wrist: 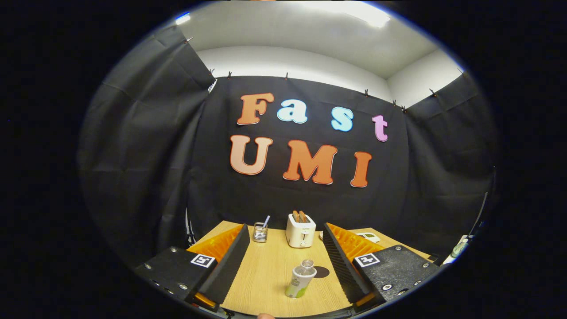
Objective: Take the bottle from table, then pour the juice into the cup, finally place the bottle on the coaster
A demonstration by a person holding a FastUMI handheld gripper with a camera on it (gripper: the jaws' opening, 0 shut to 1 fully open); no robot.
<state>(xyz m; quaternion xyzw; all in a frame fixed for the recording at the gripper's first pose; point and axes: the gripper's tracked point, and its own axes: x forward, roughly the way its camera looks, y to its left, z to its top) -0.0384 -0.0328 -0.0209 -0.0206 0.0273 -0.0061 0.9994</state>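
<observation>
Upright on the wooden table [266, 270], small bottle [300, 279] with pale green label and open neck, between the two fingers of the gripper [283, 248] but touching neither. Just beside it on the right, dark round coaster [320, 272]; beyond, white toaster [300, 230] with two slices in its slots, wire holder [260, 232] with a straw-like stick to its left, and a white-rimmed thing [368, 237] half hidden behind the right finger. Jaws released, spread wide, gripping nothing.
</observation>
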